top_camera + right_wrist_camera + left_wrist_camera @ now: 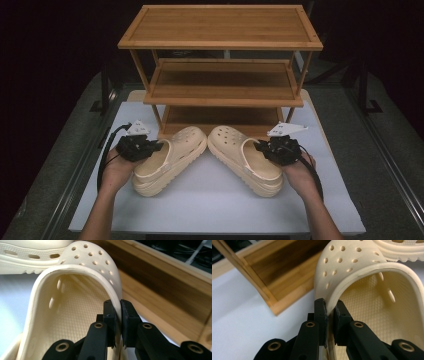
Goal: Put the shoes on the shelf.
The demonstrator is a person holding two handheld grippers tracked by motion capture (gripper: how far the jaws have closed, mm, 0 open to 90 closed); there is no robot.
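Observation:
Two cream clogs lie on the white table in front of a wooden shelf rack, toes angled toward each other. The left clog [167, 160] has its outer side wall pinched by my left gripper [149, 146]; in the left gripper view the jaws of that gripper [330, 311] clamp the clog's rim [352, 275]. The right clog [245, 157] is held the same way by my right gripper [264, 148]; in the right gripper view the right gripper [118, 308] squeezes the rim of its clog [82, 268], one pad inside and one outside.
The three-tier wooden rack [220, 27] stands at the back of the white table [215, 205], its lowest shelf [220, 117] just behind the clogs' toes. A rack post and the bottom shelf edge [272, 298] lie close to the left clog. Dark floor surrounds the table.

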